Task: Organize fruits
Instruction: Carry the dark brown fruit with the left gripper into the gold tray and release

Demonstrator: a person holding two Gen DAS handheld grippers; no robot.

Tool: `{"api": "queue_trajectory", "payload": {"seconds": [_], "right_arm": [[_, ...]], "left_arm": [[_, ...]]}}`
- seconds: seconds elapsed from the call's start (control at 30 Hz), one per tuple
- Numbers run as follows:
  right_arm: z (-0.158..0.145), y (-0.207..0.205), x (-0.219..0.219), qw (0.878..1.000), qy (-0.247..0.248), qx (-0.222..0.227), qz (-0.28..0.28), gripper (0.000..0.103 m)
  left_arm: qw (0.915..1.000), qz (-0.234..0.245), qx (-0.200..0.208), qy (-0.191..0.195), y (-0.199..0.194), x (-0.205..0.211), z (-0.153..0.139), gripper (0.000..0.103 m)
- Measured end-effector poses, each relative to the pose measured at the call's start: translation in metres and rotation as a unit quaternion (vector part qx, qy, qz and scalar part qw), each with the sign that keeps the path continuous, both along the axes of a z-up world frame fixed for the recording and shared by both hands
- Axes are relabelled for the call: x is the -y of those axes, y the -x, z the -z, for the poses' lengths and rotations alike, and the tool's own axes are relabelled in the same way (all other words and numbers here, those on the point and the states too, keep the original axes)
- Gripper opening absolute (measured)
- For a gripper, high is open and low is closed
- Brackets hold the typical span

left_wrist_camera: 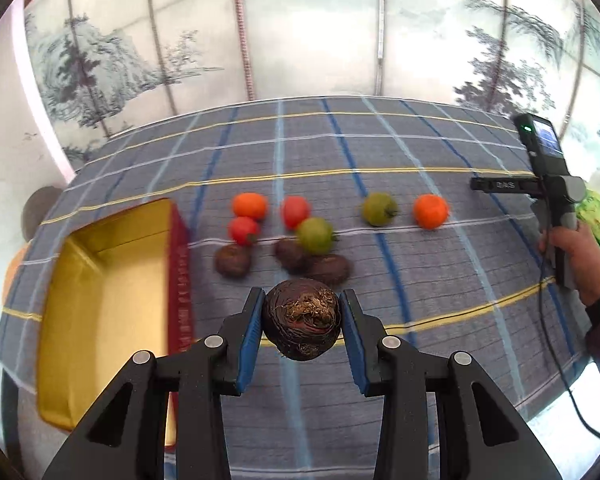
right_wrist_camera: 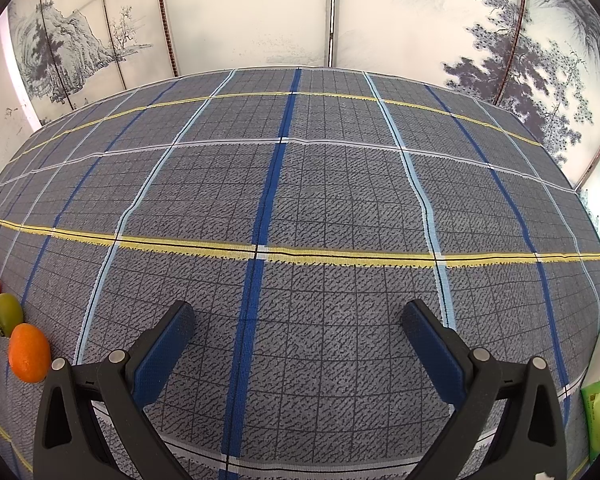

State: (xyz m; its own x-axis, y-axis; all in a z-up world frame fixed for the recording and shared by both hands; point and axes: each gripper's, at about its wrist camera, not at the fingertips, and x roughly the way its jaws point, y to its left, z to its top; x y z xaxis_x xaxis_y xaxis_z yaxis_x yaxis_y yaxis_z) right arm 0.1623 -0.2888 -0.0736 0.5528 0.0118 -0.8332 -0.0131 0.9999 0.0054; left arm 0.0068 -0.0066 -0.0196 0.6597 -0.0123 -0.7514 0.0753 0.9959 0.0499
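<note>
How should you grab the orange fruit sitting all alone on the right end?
Grip the lone orange fruit across its round middle, coming down from above. It stands apart from the green fruit beside it, so there is room on the tablecloth for fingers on either side.

Your bench wears a woven checked cloth (right_wrist_camera: 340,200), matt and coarse. The box (left_wrist_camera: 100,280) beside your fruit has a glossy gold lining. The dark fruit (left_wrist_camera: 302,324) looks rough and fibrous; the oranges (left_wrist_camera: 431,211) look smooth.
</note>
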Motion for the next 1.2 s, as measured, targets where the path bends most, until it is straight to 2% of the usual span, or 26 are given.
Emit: {"api": "queue_trajectory", "payload": {"seconds": [0.33, 0.6, 0.83, 1.0, 1.2], "right_arm": [[0.0, -0.001, 0.002, 1.0, 0.001, 0.0, 0.007, 0.103], [0.0, 0.001, 0.01, 1.0, 0.002, 0.0, 0.021, 0.103], [0.0, 0.001, 0.01, 1.0, 0.002, 0.0, 0.02, 0.103], [0.0, 0.001, 0.009, 1.0, 0.002, 0.0, 0.02, 0.103], [0.0, 0.001, 0.009, 1.0, 0.002, 0.0, 0.02, 0.103]], "left_arm": [[0.9975, -0.054, 0.005, -0.044, -0.004, -0.065, -0.01, 0.039], [0.9933, -0.073, -0.01, -0.089, -0.026, -0.107, 0.0, 0.039], [0.9885, -0.081, -0.04, -0.121, -0.058, -0.141, 0.018, 0.039], [0.9857, -0.085, -0.058, -0.134, -0.08, -0.162, 0.032, 0.039], [0.9838, -0.095, -0.079, -0.13, -0.101, -0.181, 0.043, 0.039]]}}
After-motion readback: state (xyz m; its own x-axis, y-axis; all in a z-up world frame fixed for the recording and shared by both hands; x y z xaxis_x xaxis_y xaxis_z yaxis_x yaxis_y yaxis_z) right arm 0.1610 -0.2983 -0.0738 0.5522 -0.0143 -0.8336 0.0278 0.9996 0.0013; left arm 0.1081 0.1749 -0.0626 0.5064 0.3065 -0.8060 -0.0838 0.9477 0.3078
